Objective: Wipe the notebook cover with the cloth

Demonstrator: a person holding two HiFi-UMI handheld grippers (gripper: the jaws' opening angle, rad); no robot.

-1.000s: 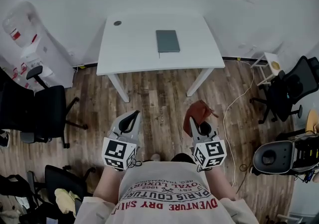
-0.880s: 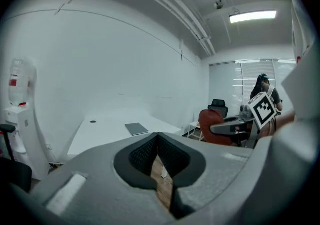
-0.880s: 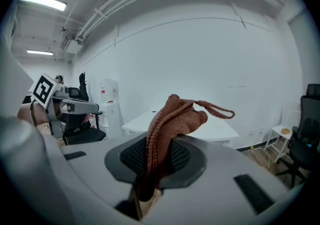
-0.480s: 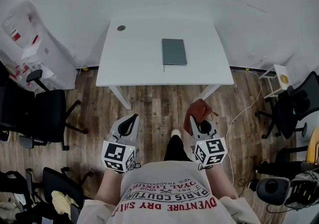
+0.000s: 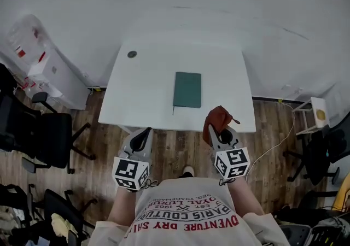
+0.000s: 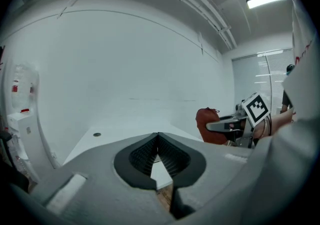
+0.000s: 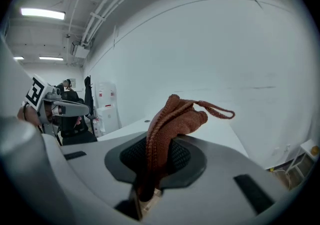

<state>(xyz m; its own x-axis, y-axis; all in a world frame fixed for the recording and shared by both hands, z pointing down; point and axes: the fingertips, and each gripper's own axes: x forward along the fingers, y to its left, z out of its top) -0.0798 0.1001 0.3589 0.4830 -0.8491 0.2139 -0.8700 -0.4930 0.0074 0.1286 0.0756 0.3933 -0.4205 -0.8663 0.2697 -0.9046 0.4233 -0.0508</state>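
Observation:
A dark green notebook (image 5: pixel 187 89) lies closed near the middle of the white table (image 5: pixel 136 103). My right gripper (image 5: pixel 218 128) hangs over the table's front edge, shut on a rust-brown knitted cloth (image 5: pixel 217 119) that bunches up above the jaws (image 7: pixel 172 119). My left gripper (image 5: pixel 143 135) is held in front of the table over the wood floor, its jaws shut with nothing between them (image 6: pixel 158 139). In the left gripper view the cloth (image 6: pixel 209 124) shows off to the right. The notebook is hidden in both gripper views.
A small round grommet (image 5: pixel 132 54) sits at the table's far left corner. A white cabinet (image 5: pixel 52 72) and black office chairs (image 5: pixel 33 130) stand to the left. A small white side table (image 5: pixel 316 116) and a cable (image 5: pixel 279 138) are on the right.
The person has walked forward: the table and notebook have come closer in the head view. Both grippers hold the same pose, the cloth still gripped in the right one.

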